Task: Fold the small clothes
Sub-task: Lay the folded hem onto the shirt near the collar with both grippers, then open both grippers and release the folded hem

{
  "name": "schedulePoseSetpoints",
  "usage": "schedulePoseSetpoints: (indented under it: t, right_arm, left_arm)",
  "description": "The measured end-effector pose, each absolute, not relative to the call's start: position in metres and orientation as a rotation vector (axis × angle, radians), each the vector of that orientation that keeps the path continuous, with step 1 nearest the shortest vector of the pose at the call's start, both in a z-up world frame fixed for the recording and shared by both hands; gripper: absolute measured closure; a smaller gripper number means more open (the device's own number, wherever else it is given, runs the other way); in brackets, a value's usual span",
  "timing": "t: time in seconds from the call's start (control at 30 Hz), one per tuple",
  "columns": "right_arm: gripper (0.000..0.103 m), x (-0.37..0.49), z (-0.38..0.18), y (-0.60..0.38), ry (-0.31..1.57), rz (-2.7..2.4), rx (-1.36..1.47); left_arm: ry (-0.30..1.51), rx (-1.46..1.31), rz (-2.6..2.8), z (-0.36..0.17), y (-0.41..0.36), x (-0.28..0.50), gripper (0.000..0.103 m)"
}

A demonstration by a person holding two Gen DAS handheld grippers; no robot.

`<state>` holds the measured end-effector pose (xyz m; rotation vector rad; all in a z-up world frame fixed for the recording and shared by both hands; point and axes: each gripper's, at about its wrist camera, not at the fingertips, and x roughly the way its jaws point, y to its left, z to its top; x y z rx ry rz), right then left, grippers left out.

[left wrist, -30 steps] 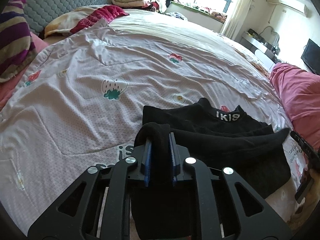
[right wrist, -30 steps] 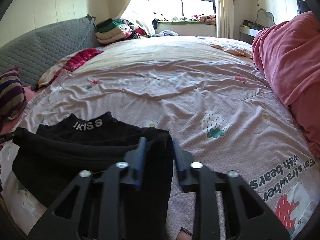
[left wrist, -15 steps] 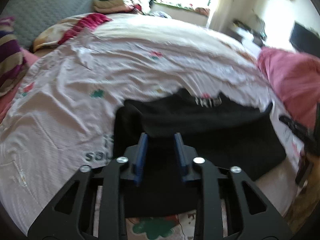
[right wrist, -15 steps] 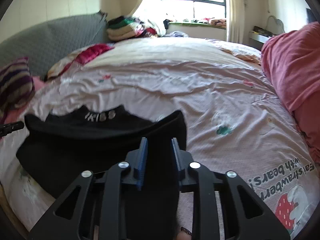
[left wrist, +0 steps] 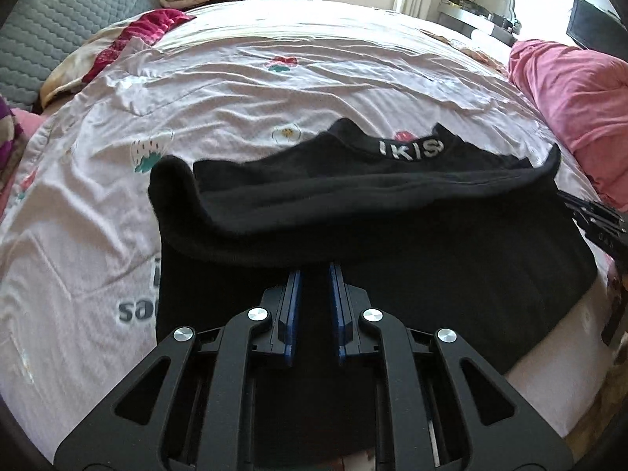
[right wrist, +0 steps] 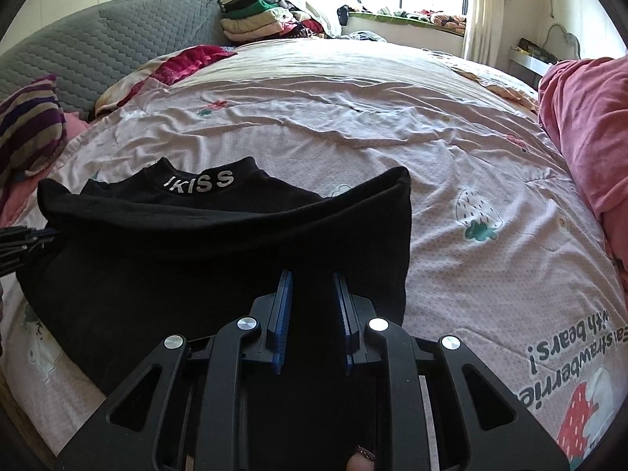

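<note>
A small black top (left wrist: 392,227) with white "IKISS" lettering on its collar lies on the pink strawberry-print bedspread (left wrist: 235,90); its lower part is folded up toward the collar. My left gripper (left wrist: 315,271) is slightly open, its blue pads apart over the garment's left side, holding nothing. My right gripper (right wrist: 312,274) is likewise slightly open over the right side of the top (right wrist: 235,243). Each gripper's tip shows at the edge of the other view.
A pink quilt (right wrist: 588,117) is heaped at the right. A striped pillow (right wrist: 27,125) and grey headboard (right wrist: 98,51) are at the left. Folded clothes (right wrist: 259,19) are stacked at the far end near the window.
The left gripper was shut on the garment's hem; it has let go and both grippers have drawn back. The folded edge now rests near the collar.
</note>
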<state>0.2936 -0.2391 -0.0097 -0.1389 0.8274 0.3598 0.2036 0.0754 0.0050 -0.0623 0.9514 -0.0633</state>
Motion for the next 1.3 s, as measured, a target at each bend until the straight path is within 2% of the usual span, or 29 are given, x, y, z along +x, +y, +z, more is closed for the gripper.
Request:
schedulePoseSetpoints:
  t: [0.43, 0.7, 0.77, 0.9, 1.07, 1.13, 1.17, 1.23, 1.27, 1.3]
  right_arm:
    - [0.083, 0.317, -0.011, -0.263, 0.81, 0.267, -0.063]
    - [0.076, 0.33, -0.012, -0.283, 0.837, 0.254, 0.015]
    - [0.075, 0.332, -0.013, -0.281, 0.843, 0.268, 0.019]
    - [0.067, 0.335, -0.019, -0.277, 0.861, 0.267, 0.024]
    - [0.067, 0.337, -0.024, -0.28, 0.877, 0.282, 0.061]
    - [0.079, 0.336, -0.024, -0.282, 0.877, 0.307, 0.097]
    - [0.086, 0.335, -0.023, -0.282, 0.874, 0.314, 0.108]
    - [0.091, 0.333, -0.021, -0.279, 0.858, 0.311, 0.087]
    - [0.095, 0.331, -0.019, -0.277, 0.849, 0.309, 0.073]
    - [0.095, 0.33, -0.017, -0.276, 0.84, 0.305, 0.063]
  left_arm:
    - [0.887, -0.192, 0.035, 0.017, 0.117, 0.232, 0.094]
    - [0.927, -0.319, 0.061, 0.004, 0.148, 0.236, 0.078]
    - [0.925, -0.316, 0.062, 0.002, 0.149, 0.237, 0.076]
    - [0.935, -0.317, 0.06, -0.005, 0.149, 0.241, 0.073]
    - [0.935, -0.321, 0.065, -0.008, 0.151, 0.243, 0.073]
    - [0.933, -0.317, 0.068, -0.01, 0.15, 0.243, 0.073]
    - [0.931, -0.309, 0.072, -0.01, 0.149, 0.243, 0.075]
    - [0.923, -0.29, 0.086, -0.009, 0.148, 0.243, 0.089]
    - [0.92, -0.29, 0.087, -0.008, 0.148, 0.242, 0.1]
    - [0.917, -0.296, 0.081, -0.007, 0.149, 0.242, 0.103]
